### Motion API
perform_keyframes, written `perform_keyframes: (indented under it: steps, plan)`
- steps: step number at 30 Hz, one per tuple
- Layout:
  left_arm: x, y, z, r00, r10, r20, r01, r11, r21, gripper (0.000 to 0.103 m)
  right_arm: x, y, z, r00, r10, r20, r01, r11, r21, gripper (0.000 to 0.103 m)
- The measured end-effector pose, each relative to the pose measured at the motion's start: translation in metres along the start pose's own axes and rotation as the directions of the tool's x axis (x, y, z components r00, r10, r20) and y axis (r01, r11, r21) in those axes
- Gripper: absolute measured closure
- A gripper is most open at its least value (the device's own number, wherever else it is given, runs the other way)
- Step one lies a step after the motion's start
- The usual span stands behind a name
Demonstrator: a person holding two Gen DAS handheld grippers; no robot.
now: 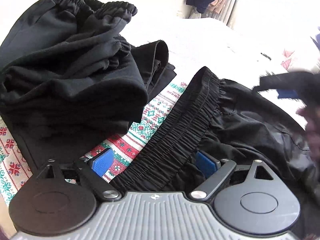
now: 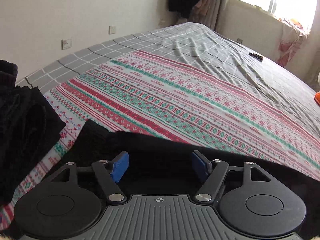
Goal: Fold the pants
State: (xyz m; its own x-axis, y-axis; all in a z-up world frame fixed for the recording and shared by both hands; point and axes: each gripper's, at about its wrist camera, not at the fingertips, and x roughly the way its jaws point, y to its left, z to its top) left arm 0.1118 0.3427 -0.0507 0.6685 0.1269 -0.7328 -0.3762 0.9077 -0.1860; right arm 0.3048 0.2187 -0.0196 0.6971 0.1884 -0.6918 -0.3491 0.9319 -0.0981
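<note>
Black pants [image 1: 230, 124] with an elastic waistband [image 1: 180, 128] lie on the patterned cloth. My left gripper [image 1: 154, 163] is open, its blue pads on either side of the waistband's near end. In the right wrist view my right gripper [image 2: 160, 165] is open just over the same black pants [image 2: 152, 146], with dark fabric between and under its pads [image 2: 120, 165]. The right gripper also shows blurred in the left wrist view [image 1: 286, 90], above the pants' far side.
A pile of other black pants [image 1: 66, 76] lies at the left, also seen in the right wrist view [image 2: 24, 124]. The red, green and white patterned cloth [image 2: 180, 100] covers a grey checked bed sheet [image 2: 210, 46]. A small dark object [image 2: 255, 56] lies far on the bed.
</note>
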Motion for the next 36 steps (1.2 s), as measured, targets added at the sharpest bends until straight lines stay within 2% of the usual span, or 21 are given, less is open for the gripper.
perform_keyframes:
  steps: [5, 9, 11, 16, 18, 22, 24, 29, 31, 32, 35, 36]
  plan:
    - [-0.008, -0.009, 0.000, 1.000, -0.025, -0.016, 0.025, 0.999, 0.040, 0.000, -0.046, -0.049, -0.039, 1.000, -0.020, -0.008, 0.020, 0.998, 0.059, 0.028]
    - [-0.007, -0.015, -0.007, 0.997, 0.007, -0.072, 0.000, 0.995, 0.096, 0.000, -0.081, -0.087, -0.085, 0.999, -0.016, -0.031, 0.020, 0.991, 0.131, 0.025]
    - [-0.009, -0.017, -0.011, 0.997, 0.028, -0.074, -0.018, 0.990, 0.139, 0.000, -0.095, -0.102, -0.111, 0.998, -0.004, -0.060, 0.015, 0.985, 0.174, 0.025]
    - [-0.015, -0.007, -0.029, 0.990, 0.060, -0.124, -0.035, 0.980, 0.194, 0.000, -0.124, -0.122, -0.170, 0.992, 0.035, -0.118, -0.005, 0.968, 0.251, 0.025]
    - [-0.021, -0.006, -0.038, 0.989, 0.093, -0.112, -0.063, 0.967, 0.247, 0.000, -0.133, -0.118, -0.189, 0.990, 0.056, -0.133, -0.021, 0.967, 0.253, 0.025]
    - [-0.034, 0.003, -0.051, 0.989, 0.095, -0.114, -0.064, 0.966, 0.249, 0.000, -0.152, -0.094, -0.217, 0.986, 0.104, -0.128, -0.073, 0.972, 0.223, 0.025]
    - [-0.041, 0.006, -0.055, 0.987, 0.105, -0.122, -0.071, 0.965, 0.253, 0.000, -0.162, -0.078, -0.227, 0.984, 0.127, -0.121, -0.102, 0.976, 0.190, 0.025]
    - [-0.056, 0.004, -0.069, 0.982, 0.154, -0.109, -0.111, 0.939, 0.324, 0.000, -0.178, -0.033, -0.254, 0.970, 0.200, -0.140, -0.188, 0.977, 0.098, 0.025]
    - [-0.061, 0.004, -0.072, 0.980, 0.164, -0.110, -0.116, 0.930, 0.349, 0.000, -0.189, -0.017, -0.266, 0.976, 0.179, -0.120, -0.177, 0.984, 0.027, 0.023]
    - [-0.063, 0.003, -0.072, 0.980, 0.167, -0.111, -0.118, 0.928, 0.353, 0.000, -0.196, -0.012, -0.271, 0.979, 0.176, -0.105, -0.177, 0.984, -0.002, 0.023]
    - [-0.072, 0.000, -0.068, 0.985, 0.153, -0.083, -0.115, 0.932, 0.344, 0.000, -0.209, -0.018, -0.274, 0.956, 0.248, -0.160, -0.250, 0.968, 0.008, 0.023]
    - [-0.078, -0.002, -0.065, 0.988, 0.141, -0.062, -0.113, 0.937, 0.330, 0.000, -0.214, -0.022, -0.274, 0.955, 0.245, -0.166, -0.248, 0.969, 0.005, 0.023]
